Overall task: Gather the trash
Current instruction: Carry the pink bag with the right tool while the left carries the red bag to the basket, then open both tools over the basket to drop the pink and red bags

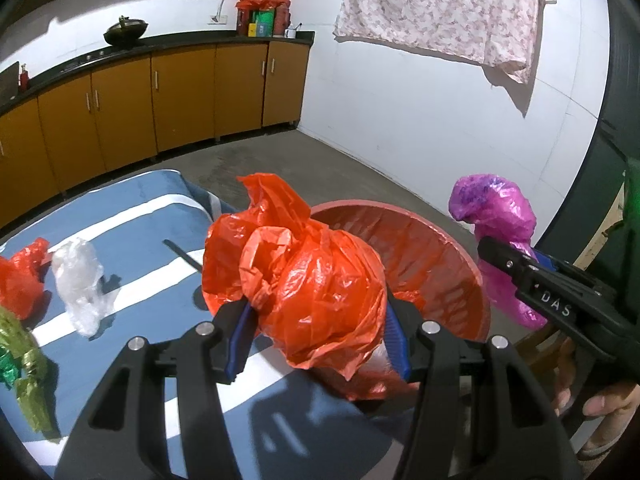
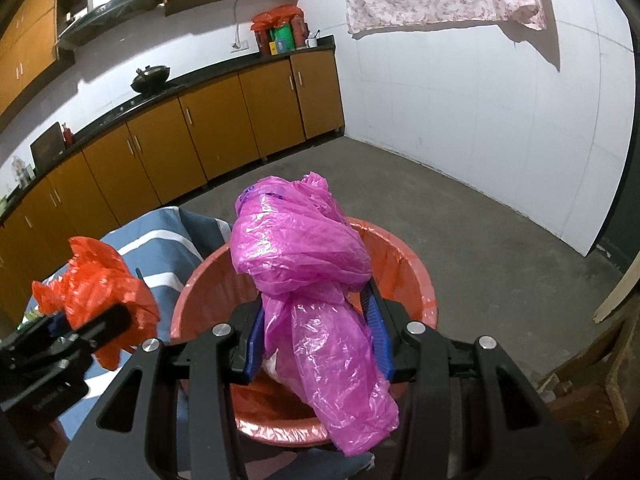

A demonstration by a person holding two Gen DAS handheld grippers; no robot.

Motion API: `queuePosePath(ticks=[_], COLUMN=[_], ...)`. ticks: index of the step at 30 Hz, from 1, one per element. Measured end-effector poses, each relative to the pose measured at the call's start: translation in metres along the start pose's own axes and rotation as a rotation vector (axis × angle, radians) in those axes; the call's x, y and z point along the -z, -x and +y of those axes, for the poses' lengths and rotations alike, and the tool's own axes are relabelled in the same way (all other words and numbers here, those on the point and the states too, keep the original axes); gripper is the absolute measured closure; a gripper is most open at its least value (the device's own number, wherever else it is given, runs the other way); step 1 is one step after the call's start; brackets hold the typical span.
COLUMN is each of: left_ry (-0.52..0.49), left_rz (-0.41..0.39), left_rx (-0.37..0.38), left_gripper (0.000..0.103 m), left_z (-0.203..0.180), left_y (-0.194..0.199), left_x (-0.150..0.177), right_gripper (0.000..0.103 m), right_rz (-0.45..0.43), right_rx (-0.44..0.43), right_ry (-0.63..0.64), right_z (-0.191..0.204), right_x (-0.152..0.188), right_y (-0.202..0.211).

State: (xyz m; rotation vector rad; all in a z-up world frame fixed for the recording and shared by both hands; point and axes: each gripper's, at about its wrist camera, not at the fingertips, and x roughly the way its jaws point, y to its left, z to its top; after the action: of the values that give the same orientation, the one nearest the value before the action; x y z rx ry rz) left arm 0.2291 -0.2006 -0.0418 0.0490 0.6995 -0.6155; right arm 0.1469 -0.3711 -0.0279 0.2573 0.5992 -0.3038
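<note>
The left gripper (image 1: 320,320) is clamped on a knotted orange bag (image 1: 304,280), held near the rim of the red bin (image 1: 460,248). The right gripper (image 2: 316,336) is clamped on a pink bag (image 2: 316,280), held directly above the bin opening. Both jaws are partly closed, pads pressing the plastic. Neither bag has been dropped in. Remaining on the striped table (image 1: 132,240): a clear bag (image 1: 80,280), another orange bag (image 1: 20,276) and a green wrapper (image 1: 24,368). Both grippers point forward and downward.
</note>
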Motion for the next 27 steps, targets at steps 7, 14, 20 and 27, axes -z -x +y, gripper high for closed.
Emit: queuePosePath(ticks=[7, 14, 20, 27], left_ry=[-0.025, -0.019, 0.022, 0.060], left_rz=[0.015, 0.031, 0.053, 0.050], left_rx=[0.029, 0.044, 0.061, 0.064], left_gripper=[0.049, 0.043, 0.038, 0.029], left_z=[-0.009, -0.011, -0.004, 0.004], left_y=[-0.019, -0.035, -0.041, -0.038], left_x=[-0.007, -0.013, -0.011, -0.010], right_gripper=[0.059, 0.051, 0.045, 0.027], right_rz=[-0.007, -0.023, -0.025, -0.046], right_rx=[-0.010, -0.036, -0.038, 0.001], right_ry=[-0.008, -0.071, -0.087, -0.100], right_z=[-0.002, -0.015, -0.021, -0.025], right_x=[-0.007, -0.016, -0.012, -0.006], right_y=[-0.008, -0.011, -0.009, -0.001])
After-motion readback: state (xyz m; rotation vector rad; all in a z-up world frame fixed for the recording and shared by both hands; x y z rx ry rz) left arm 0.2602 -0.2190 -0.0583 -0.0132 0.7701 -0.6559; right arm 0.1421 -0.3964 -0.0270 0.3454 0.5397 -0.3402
